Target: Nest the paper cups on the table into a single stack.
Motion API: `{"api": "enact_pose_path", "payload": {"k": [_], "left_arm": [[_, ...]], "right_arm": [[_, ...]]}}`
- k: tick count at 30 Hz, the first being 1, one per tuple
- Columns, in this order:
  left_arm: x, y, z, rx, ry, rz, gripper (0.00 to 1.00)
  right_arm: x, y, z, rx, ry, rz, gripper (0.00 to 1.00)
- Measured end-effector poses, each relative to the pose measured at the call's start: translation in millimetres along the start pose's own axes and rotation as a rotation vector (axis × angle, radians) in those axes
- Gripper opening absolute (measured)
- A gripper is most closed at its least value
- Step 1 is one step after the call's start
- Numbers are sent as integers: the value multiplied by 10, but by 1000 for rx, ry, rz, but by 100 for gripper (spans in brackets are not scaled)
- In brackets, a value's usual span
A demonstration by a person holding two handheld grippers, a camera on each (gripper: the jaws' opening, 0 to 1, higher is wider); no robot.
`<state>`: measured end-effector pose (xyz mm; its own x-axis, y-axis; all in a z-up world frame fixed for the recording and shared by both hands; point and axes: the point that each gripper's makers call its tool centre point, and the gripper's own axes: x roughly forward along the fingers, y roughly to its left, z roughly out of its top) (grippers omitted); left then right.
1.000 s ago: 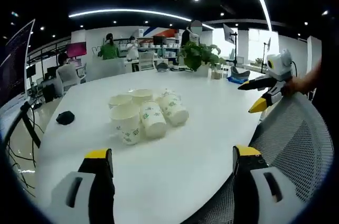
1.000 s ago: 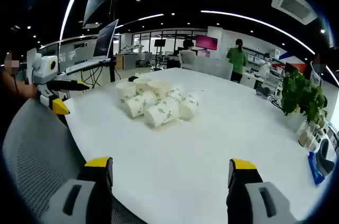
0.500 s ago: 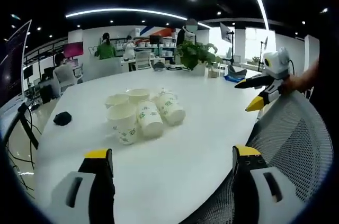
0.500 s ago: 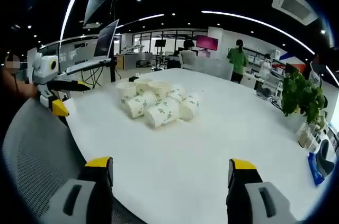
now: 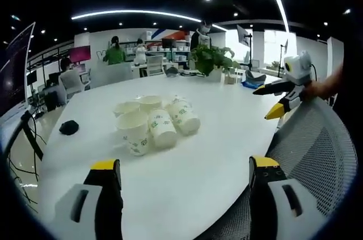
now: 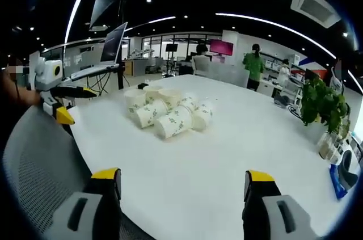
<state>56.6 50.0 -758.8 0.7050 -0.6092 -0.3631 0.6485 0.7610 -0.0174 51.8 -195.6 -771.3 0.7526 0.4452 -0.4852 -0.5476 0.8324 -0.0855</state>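
White paper cups with green print (image 5: 154, 122) cluster mid-table (image 5: 215, 155), unstacked; left gripper (image 5: 184, 180) and right gripper (image 6: 181, 192) hover at the near edge, jaws apart, empty.

You've got a white desk (image 5: 215, 149), a small black object (image 5: 69, 127) near its far left edge, a potted plant (image 5: 211, 58) at the far end, and a grey mesh chair back (image 5: 317, 155) close by. A raised laptop (image 6: 112, 44) stands beyond the desk; people sit and stand in the office behind.
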Motion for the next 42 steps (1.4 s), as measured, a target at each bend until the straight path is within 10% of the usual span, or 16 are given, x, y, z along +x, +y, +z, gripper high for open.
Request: {"api": "enact_pose_path", "payload": {"k": [42], "left_arm": [[-62, 72, 162, -10, -90, 49, 99]], "right_arm": [[-6, 75, 74, -36, -38, 24, 98]]}}
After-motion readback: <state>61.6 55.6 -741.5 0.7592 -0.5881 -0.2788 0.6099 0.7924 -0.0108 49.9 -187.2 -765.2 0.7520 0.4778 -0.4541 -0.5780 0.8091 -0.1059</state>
